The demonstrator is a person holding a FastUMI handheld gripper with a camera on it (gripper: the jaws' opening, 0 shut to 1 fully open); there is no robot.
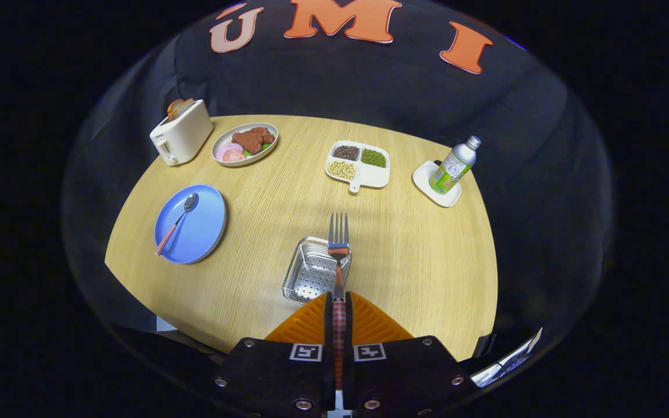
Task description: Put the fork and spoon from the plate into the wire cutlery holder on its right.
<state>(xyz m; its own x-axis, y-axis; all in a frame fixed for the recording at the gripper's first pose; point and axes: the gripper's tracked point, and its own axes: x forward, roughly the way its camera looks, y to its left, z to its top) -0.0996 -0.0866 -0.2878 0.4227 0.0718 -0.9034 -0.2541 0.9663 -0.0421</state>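
Gripper (339, 306) clamping checked handle of fork (338, 244) between both fingers, tines pointing ahead at frame centre; perforated steel cutlery holder (310, 273) lying just below and left of fork head; spoon (176, 223) resting on blue plate (201, 232) at mid-left; toaster (180, 139) sitting upper left

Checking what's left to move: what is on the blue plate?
One spoon lies on the blue plate. The fork is clamped in the jaws, over the holder.
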